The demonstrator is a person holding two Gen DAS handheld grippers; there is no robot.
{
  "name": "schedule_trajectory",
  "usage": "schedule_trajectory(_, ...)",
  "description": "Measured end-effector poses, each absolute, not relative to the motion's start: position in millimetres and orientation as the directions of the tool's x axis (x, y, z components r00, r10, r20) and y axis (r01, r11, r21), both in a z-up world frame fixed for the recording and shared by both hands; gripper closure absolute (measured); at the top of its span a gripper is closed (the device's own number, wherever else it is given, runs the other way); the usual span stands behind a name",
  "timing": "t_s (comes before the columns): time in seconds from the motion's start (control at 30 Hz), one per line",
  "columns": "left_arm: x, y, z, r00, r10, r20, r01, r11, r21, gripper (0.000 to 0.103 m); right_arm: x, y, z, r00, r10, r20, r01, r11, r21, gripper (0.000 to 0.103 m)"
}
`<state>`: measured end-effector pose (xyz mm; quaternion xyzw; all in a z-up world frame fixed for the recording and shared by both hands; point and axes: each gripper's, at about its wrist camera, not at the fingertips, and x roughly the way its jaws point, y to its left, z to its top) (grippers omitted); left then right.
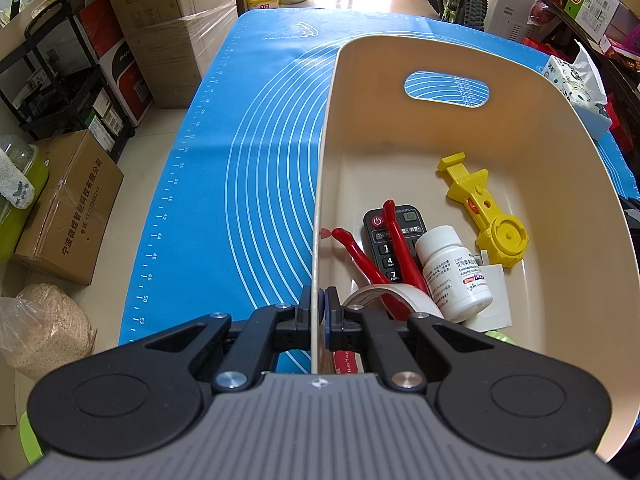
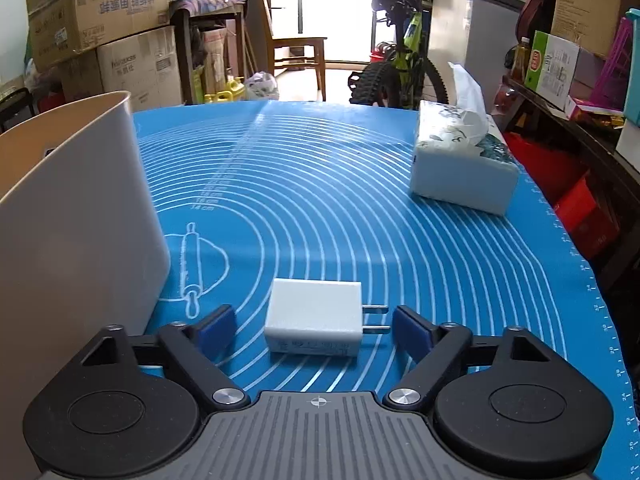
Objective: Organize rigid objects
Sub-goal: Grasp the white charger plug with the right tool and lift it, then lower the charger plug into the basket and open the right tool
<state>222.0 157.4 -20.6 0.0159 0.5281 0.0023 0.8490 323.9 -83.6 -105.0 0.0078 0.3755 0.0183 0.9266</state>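
White plastic charger (image 2: 314, 322) lies between my right gripper's (image 2: 314, 326) wide fingers, ready for grasping; my left gripper (image 1: 319, 312) pinches the beige plastic bin's wall (image 1: 320, 216) to steady it.

Both tools are built alike. The left gripper (image 1: 319, 312) has a grey ribbed body nearest the lens, marked at its front edge with a small white crosshair. Either side of it sits a matte black round housing with a recessed disc. Black angular link arms run forward from these, pinned with silver screws. The right gripper (image 2: 313, 326) shows the same parts, and its fingers (image 2: 412, 330) carry dark blue pads.
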Motion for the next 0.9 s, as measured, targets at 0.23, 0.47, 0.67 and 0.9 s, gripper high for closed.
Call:
schedule_trajectory(0.23, 222, 157, -21, 0.442, 0.021, -0.897, 0.013, 0.999, 0.029, 0.097, 322, -85, -103, 0.726, 0.026, -0.687, -0.023, 1.0, 0.013, 0.038)
schedule_trajectory(0.47, 222, 158, -21, 0.442, 0.021, -0.897, 0.012, 1.0, 0.029, 0.097, 320, -78, -91, 0.732, 0.033, -0.68, -0.048, 0.999, -0.003, 0.038)
schedule_trajectory(0.67, 223, 157, -20, 0.441, 0.023, -0.897, 0.011, 0.999, 0.031, 0.097, 310, -81, -62, 0.767, 0.015, -0.642, -0.016, 1.0, 0.004, 0.038)
schedule_trajectory(0.9, 222, 155, -19, 0.442, 0.027, -0.897, 0.011, 0.999, 0.036, 0.097, 287, -72, -15, 0.847, 0.04, -0.53, -0.036, 0.999, 0.016, 0.038)
